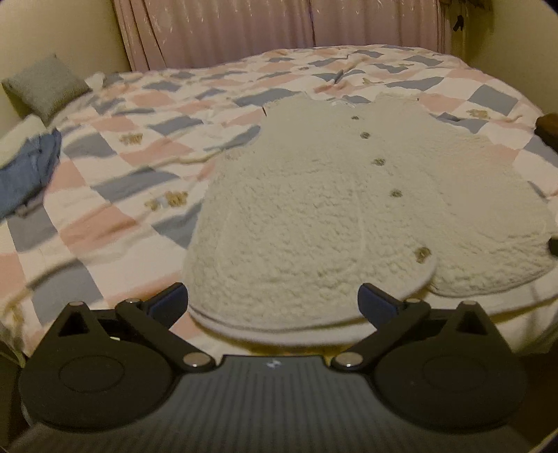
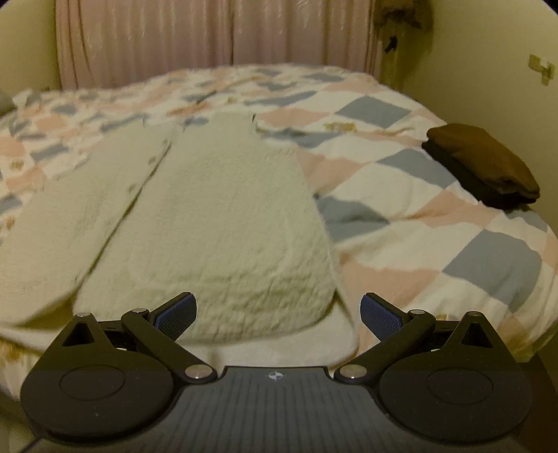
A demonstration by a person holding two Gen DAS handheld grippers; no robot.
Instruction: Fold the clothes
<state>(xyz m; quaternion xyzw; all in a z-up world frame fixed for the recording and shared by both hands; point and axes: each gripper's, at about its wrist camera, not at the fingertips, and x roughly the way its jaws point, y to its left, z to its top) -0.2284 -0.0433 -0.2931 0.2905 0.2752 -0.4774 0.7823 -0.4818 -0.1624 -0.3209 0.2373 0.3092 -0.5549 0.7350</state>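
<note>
A cream fleece buttoned vest [image 1: 314, 223] lies flat on the checked quilt of the bed [image 1: 139, 139], its hem at the near edge. It also shows in the right wrist view [image 2: 209, 226], button line to the left. My left gripper [image 1: 273, 303] is open, its blue-padded fingers either side of the vest's left hem. My right gripper [image 2: 279, 315] is open, its fingers spread at the right hem corner. Neither holds cloth.
A blue denim garment [image 1: 28, 170] lies at the bed's left edge, a grey cushion [image 1: 45, 87] behind it. A folded brown and black pile [image 2: 484, 167] sits at the bed's right edge. Pink curtains [image 1: 279, 28] hang behind the bed.
</note>
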